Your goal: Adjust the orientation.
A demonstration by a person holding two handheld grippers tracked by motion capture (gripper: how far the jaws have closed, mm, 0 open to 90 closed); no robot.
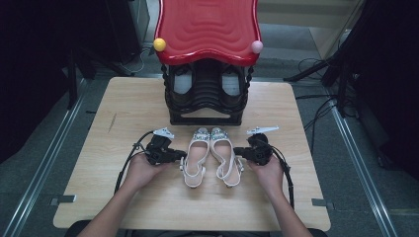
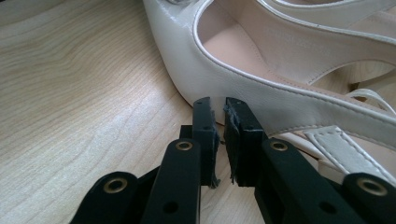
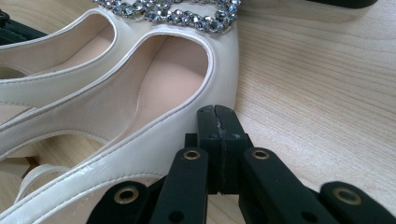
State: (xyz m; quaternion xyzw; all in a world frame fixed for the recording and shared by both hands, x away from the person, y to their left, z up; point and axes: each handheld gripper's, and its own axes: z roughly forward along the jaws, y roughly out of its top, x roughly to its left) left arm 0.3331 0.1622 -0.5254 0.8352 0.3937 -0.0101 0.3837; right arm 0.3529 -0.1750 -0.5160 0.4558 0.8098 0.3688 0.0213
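Note:
A pair of cream slingback shoes lies mid-table, toes pointing away. My left gripper (image 1: 182, 157) sits at the outer side of the left shoe (image 1: 194, 157). In the left gripper view its tips (image 2: 218, 105) nearly touch the shoe's cream side wall (image 2: 261, 91); the jaws stand a narrow slit apart with nothing between them. My right gripper (image 1: 237, 151) sits at the outer side of the right shoe (image 1: 226, 157). In the right gripper view its jaws (image 3: 217, 112) are pressed together, tips against the side of that shoe (image 3: 140, 154), below its rhinestone trim (image 3: 187, 14).
A black shoe rack (image 1: 206, 96) with a red wavy top (image 1: 207, 27) stands at the table's far edge, dark shoes inside. A yellow ball (image 1: 159, 44) and a pink ball (image 1: 257, 47) sit at its corners. Bare wooden table (image 1: 123, 108) spreads to both sides.

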